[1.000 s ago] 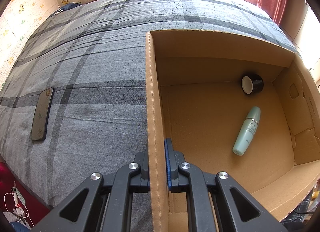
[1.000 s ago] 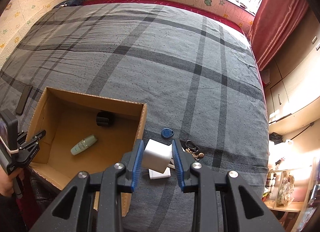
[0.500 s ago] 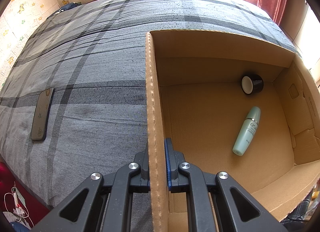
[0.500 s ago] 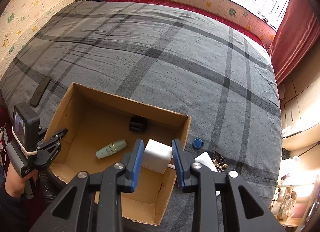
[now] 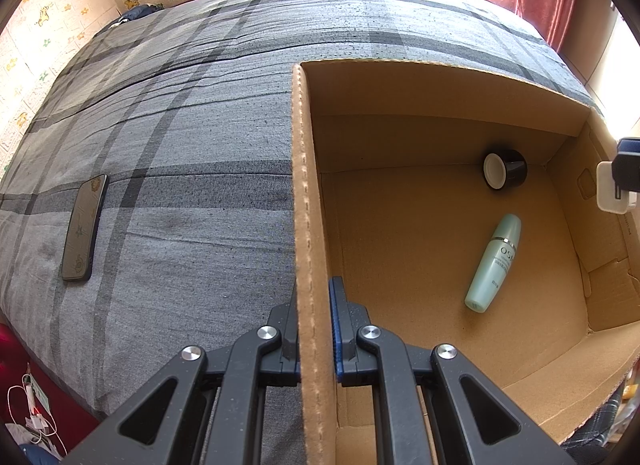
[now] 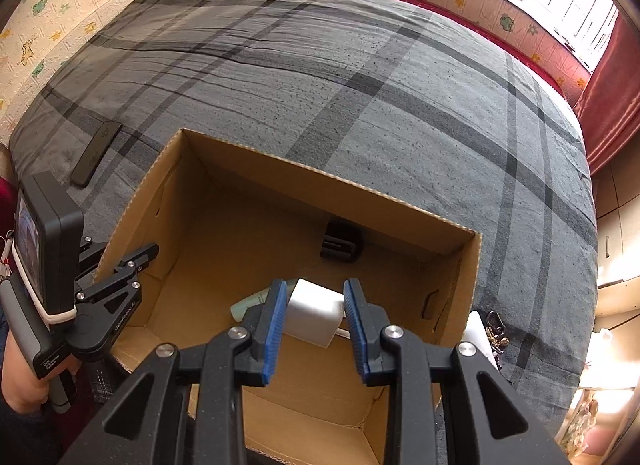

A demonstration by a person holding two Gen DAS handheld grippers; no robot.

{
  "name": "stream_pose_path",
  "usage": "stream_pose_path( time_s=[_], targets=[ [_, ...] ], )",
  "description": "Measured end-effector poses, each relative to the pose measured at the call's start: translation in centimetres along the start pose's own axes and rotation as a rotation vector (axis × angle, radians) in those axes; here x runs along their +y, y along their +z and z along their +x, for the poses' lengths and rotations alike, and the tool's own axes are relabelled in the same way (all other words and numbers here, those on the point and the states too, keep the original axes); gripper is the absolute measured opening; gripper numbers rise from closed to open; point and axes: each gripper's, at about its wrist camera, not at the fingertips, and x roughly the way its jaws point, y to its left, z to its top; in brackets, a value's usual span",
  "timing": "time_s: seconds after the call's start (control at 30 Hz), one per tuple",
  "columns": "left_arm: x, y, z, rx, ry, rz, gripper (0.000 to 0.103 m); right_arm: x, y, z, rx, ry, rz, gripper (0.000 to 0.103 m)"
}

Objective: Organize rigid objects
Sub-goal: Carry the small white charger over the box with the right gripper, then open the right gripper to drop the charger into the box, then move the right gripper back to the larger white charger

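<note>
Sitting between right gripper (image 6: 315, 307): white charger (image 6: 316, 315)

My left gripper (image 5: 314, 297) points steeply down, jaws clamped on a cardboard wall; my right gripper (image 6: 315, 307) pinches a white block.

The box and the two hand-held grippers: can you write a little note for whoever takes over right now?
Left hand-held gripper: shut on the cardboard box wall, steadying it.
Right hand-held gripper: shut on the white charger block, above the open box.
In the box: green bottle lying down, black jar near the far wall.
On the bed: phone left of the box; keys and a white item to its right.
Left: release the charger into the box, then collect the rest.
</note>
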Motion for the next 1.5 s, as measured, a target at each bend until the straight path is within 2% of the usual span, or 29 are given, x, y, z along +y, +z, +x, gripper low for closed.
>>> stream_pose_path(
  time_s=[0.5, 1.0, 1.07, 1.13, 1.17, 1.23, 1.33, 1.5],
  targets=[
    [0.1, 0.1, 0.0, 0.002, -0.002, -0.003, 0.011, 2.3, -1.8, 5.8, 0.101, 0.023, -0.01, 0.031],
    [0.1, 0.2, 0.0, 0.002, -0.001, -0.003, 0.011, 2.5, -2.4, 6.7, 0.115, 0.052, -0.008, 0.033],
    [0.0, 0.2, 0.0, 0.004, 0.004, 0.0, 0.011, 2.6, -2.2, 6.4, 0.098, 0.046, -0.007, 0.05],
    [0.1, 0.2, 0.0, 0.003, 0.005, 0.0, 0.011, 2.6, -2.0, 6.0, 0.075, 0.04, -0.001, 0.072],
    [0.1, 0.2, 0.1, 0.003, 0.004, -0.001, 0.011, 2.6, -2.0, 5.8, 0.068, 0.031, -0.001, 0.077],
    [0.1, 0.2, 0.1, 0.003, 0.004, -0.001, 0.011, 2.6, -1.8, 5.8, 0.063, 0.021, -0.003, 0.099],
    [0.0, 0.2, 0.1, 0.003, 0.007, 0.0, 0.011, 2.5, -1.6, 5.7, 0.065, 0.02, 0.008, 0.103],
    [0.0, 0.2, 0.1, 0.003, 0.007, 0.0, 0.011, 2.7, -1.6, 5.2, 0.05, 0.016, 0.009, 0.103]
  ],
)
